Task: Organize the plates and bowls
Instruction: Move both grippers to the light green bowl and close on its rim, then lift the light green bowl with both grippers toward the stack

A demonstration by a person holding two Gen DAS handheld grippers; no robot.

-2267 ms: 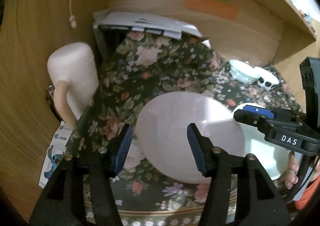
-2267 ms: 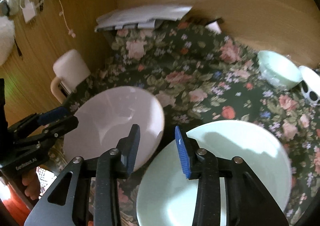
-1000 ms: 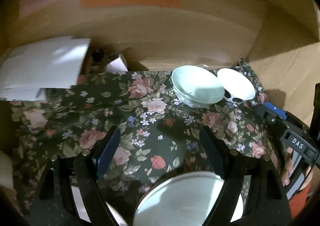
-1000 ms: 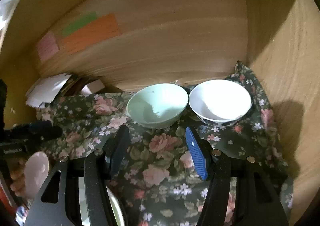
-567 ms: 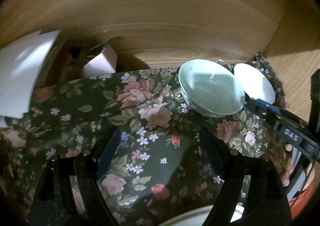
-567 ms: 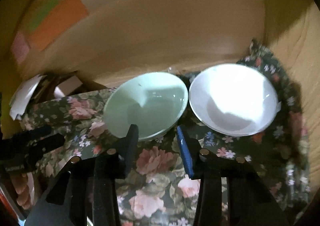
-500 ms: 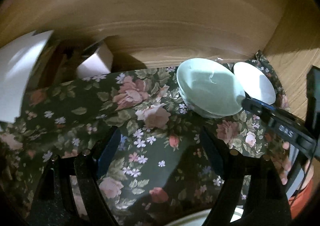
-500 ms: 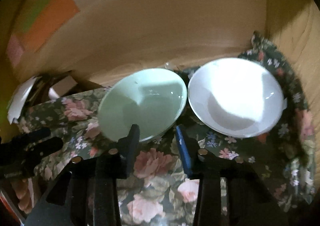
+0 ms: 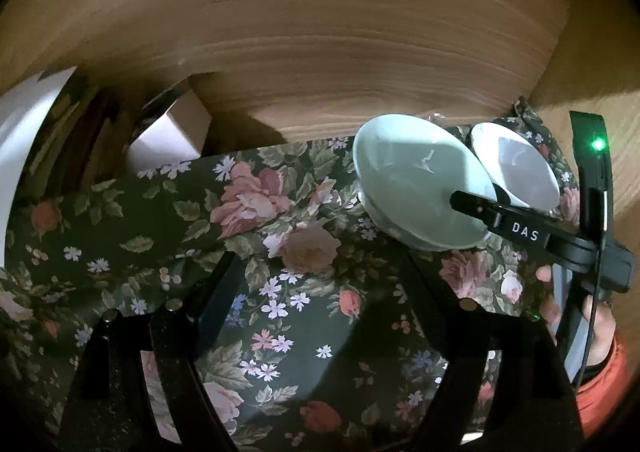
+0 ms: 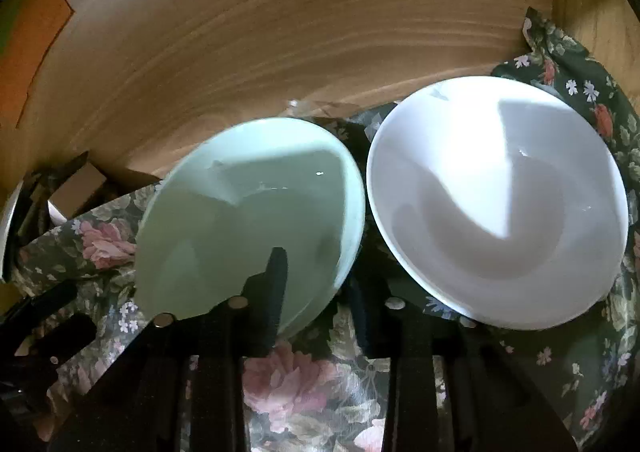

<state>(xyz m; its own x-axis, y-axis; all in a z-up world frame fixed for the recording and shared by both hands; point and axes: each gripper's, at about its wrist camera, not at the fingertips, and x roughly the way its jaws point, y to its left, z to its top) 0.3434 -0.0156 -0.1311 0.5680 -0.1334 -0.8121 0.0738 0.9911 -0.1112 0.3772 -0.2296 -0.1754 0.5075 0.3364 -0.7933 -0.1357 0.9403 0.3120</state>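
Left wrist view is showing that you are now close to the back of the floral tabletop (image 9: 120, 219), where a second ago both bowls were looking small and far. The plates from before are no longer seen here. Your left gripper (image 9: 320, 284) is hovering over bare cloth with its fingers spread wide and holding nothing. The green bowl (image 9: 416, 187) is sitting near the wooden back wall (image 9: 320, 51), with the white bowl (image 9: 516, 167) just beside it on the right. Your right gripper (image 9: 472, 205) is reaching over the green bowl's rim.

Right wrist view is showing what changed most: the fingers (image 10: 276, 280) have just been closing, and now one is inside the green bowl (image 10: 248, 211) while the other is outside, with the rim between them. They are looking narrow, pinching this rim. I judge you are preparing to lift it, probably for stacking with the white bowl (image 10: 496, 203).
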